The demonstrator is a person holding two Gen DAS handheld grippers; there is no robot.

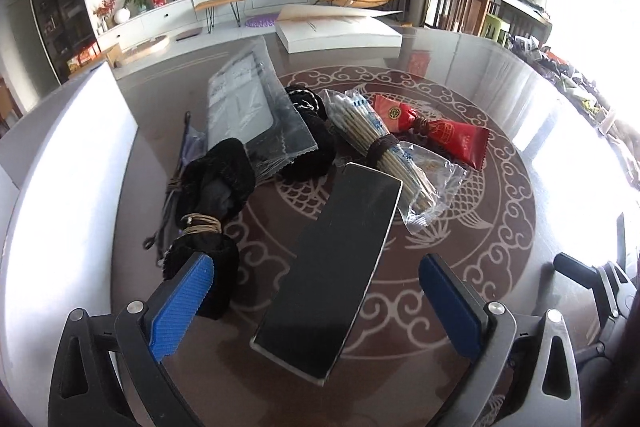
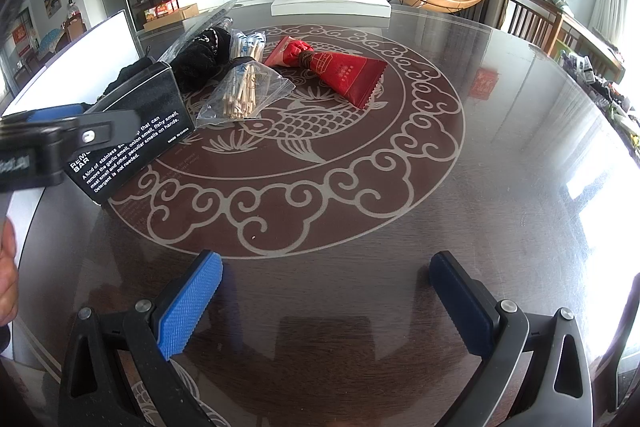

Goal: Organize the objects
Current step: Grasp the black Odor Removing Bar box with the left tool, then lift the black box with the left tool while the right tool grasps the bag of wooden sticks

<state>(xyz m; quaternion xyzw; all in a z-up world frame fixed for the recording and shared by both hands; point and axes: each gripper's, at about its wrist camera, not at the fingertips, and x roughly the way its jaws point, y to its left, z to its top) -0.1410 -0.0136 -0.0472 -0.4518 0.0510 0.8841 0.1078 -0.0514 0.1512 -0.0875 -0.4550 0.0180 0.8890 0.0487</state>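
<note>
A long black box lies on the round table, its near end between my left gripper's open blue pads, not clamped. In the right wrist view the box shows white print, with the left gripper over it. Beyond it lie a bag of cotton swabs, a red packet, black cloth bundles tied with cord and a clear plastic sleeve. My right gripper is open and empty above bare tabletop.
The table is dark glass with a fish pattern. A flat white box sits at its far edge. A white panel stands at the left. Clutter lines the right edge.
</note>
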